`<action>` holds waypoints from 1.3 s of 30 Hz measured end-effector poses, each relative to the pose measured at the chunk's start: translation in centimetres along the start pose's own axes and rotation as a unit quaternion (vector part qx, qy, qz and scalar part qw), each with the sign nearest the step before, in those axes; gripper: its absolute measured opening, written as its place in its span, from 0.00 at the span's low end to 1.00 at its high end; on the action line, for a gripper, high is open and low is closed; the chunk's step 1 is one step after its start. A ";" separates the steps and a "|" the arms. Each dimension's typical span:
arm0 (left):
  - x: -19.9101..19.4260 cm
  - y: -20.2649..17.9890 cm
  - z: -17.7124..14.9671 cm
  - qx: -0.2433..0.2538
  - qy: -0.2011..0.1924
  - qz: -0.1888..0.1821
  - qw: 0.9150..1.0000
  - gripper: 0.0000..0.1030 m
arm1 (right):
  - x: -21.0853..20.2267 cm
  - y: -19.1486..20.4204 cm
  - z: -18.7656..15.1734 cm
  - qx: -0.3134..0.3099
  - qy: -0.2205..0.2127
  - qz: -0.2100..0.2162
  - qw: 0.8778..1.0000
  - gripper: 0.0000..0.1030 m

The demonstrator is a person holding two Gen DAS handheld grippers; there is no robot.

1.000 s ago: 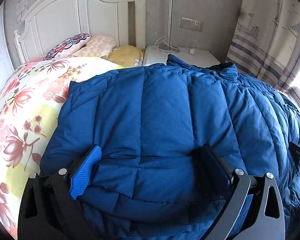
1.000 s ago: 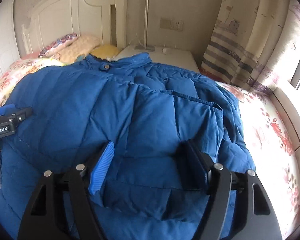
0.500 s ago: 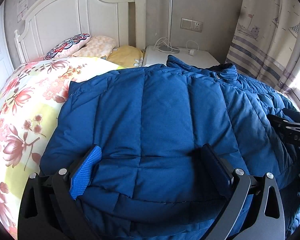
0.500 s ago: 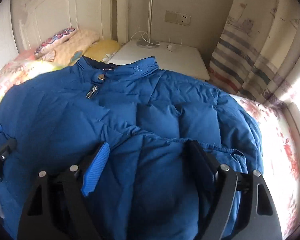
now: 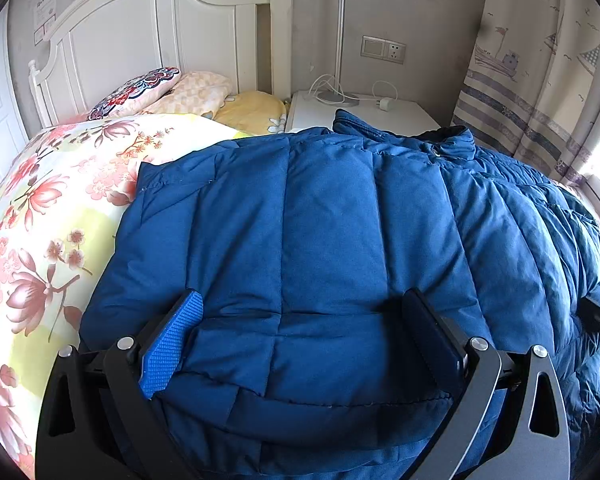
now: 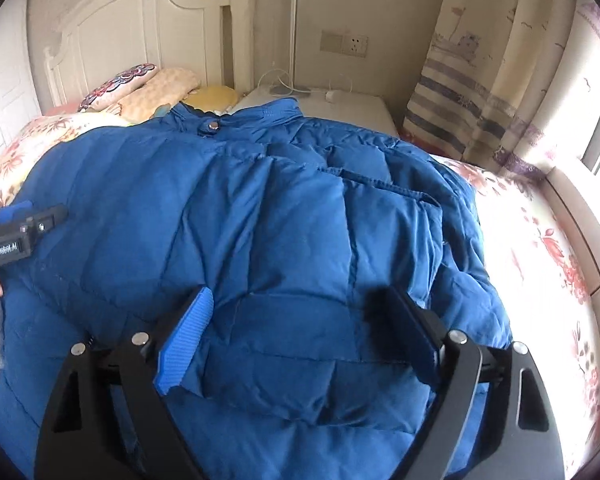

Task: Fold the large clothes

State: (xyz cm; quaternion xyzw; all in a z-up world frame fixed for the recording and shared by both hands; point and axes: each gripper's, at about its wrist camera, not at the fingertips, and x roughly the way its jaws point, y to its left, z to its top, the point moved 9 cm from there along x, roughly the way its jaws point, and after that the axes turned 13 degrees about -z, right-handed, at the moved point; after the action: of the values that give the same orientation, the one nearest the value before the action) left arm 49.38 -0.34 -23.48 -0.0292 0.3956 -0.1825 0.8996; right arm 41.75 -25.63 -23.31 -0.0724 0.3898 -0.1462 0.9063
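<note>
Sleeves lie folded over my jacket (image 5: 332, 240); bottom-to-collar fold remains, left tongs (image 5: 300, 336) and right tongs (image 6: 300, 328) spread, empty, at 6 o'clock

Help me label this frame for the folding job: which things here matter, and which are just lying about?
Job:
blue down jacket
left gripper, open
right gripper, open
floral bedspread it lies on

Lying about:
pillows
lamp
white nightstand
charger
curtain

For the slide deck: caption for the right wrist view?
Right gripper, open, over a blue puffer jacket spread on a floral bed.
</note>
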 end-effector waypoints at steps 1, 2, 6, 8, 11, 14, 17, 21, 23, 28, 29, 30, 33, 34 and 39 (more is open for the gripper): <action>0.0 0.0 0.0 0.000 0.000 0.000 1.000 0.94 | -0.6 -0.2 0.1 0.008 -0.003 -0.009 1.000 0.83; 0.0 0.0 0.0 -0.001 0.000 -0.001 1.000 0.94 | -1.2 -0.3 0.1 0.013 -0.011 -0.013 1.000 0.83; 0.0 0.1 0.0 0.001 0.000 0.000 1.000 0.94 | -1.0 -0.2 -1.7 0.010 -0.006 -0.002 1.000 0.84; 0.0 0.1 0.1 0.001 0.001 0.001 1.000 0.94 | -0.8 -0.1 -1.9 0.004 0.006 0.010 1.000 0.85; -1.7 -0.9 1.2 0.000 -0.004 -0.004 1.000 0.93 | -1.8 -0.2 -0.9 -0.008 0.015 0.011 1.000 0.84; -3.6 -4.0 4.6 0.021 -0.035 -0.038 0.998 0.93 | -3.3 -0.6 2.4 -0.001 -0.034 0.010 0.999 0.84; -1.2 -6.0 7.0 0.060 -0.001 -0.027 0.998 0.94 | -1.7 0.6 6.1 -0.011 -0.038 0.019 0.999 0.83; 4.9 -5.4 5.1 0.063 0.090 -0.009 0.994 0.96 | 3.6 3.7 5.8 -0.071 0.030 0.023 0.997 0.77; 5.7 -5.4 4.3 0.080 0.083 -0.007 0.993 0.96 | 4.5 4.3 5.0 -0.086 0.026 0.029 0.995 0.79; 3.0 -3.9 8.1 0.058 0.070 -0.052 0.995 0.96 | 3.3 2.3 7.1 -0.091 0.011 0.061 0.994 0.78; 2.4 -2.8 9.6 0.048 0.056 -0.046 0.996 0.96 | 3.2 1.2 8.2 -0.082 -0.001 0.055 0.995 0.79; 2.2 -1.2 11.2 0.034 0.044 -0.032 0.998 0.96 | 3.6 -0.5 9.6 -0.065 -0.011 0.048 0.997 0.79; 4.5 4.0 13.0 -0.012 0.066 0.005 0.998 0.96 | 7.4 -4.9 11.1 -0.025 0.019 0.017 0.999 0.78; 5.7 5.5 12.7 -0.026 0.083 0.014 0.996 0.95 | 8.8 -5.8 10.7 -0.020 0.038 0.011 0.999 0.78; 9.0 7.1 9.9 -0.048 0.131 -0.005 0.990 0.95 | 12.1 -6.7 8.0 -0.009 0.085 0.055 0.995 0.78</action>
State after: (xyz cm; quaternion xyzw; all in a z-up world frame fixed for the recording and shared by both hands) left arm 64.32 2.20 -24.43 -0.0502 0.5178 -0.1706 0.8368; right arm 54.14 -35.70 -24.47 -0.0469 0.4700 -0.0983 0.8759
